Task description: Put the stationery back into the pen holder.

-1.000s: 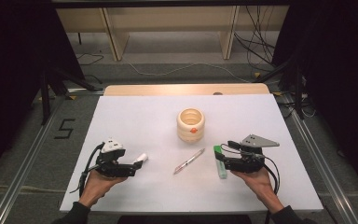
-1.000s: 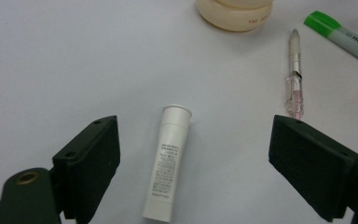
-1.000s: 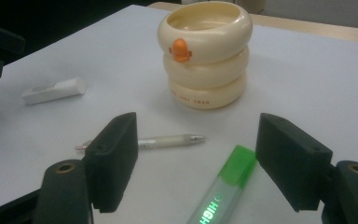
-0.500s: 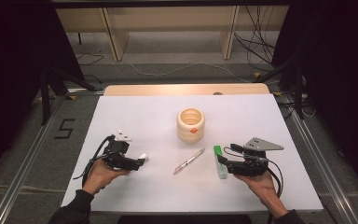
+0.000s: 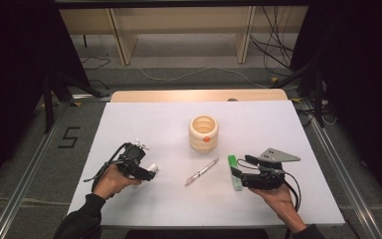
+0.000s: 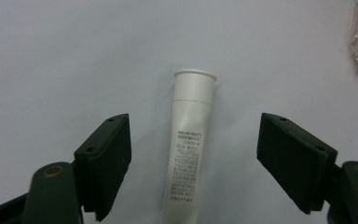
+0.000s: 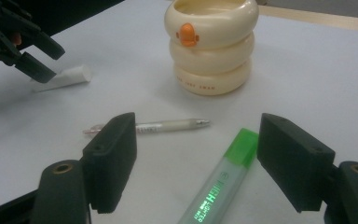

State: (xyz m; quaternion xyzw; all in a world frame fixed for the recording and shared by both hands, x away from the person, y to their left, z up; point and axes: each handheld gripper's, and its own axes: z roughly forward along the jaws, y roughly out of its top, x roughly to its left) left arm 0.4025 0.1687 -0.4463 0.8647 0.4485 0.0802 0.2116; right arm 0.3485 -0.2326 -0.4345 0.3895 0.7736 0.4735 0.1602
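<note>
On the white table (image 5: 144,119), a cream ringed cup with an orange spot (image 5: 203,133) stands near the middle, with a pale slim pen (image 5: 201,172) lying slantwise in front of it. The left gripper (image 5: 146,173), held in a hand with a dark sleeve, is at a small white tube (image 5: 152,168). The right gripper (image 5: 238,167) sits beside a green highlighter (image 5: 234,172), jaws apart.

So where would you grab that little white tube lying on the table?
Across the middle of the white tube, coming straight down from above. It lies flat, and the left tool already straddles it with open jaws, one on each long side.
</note>
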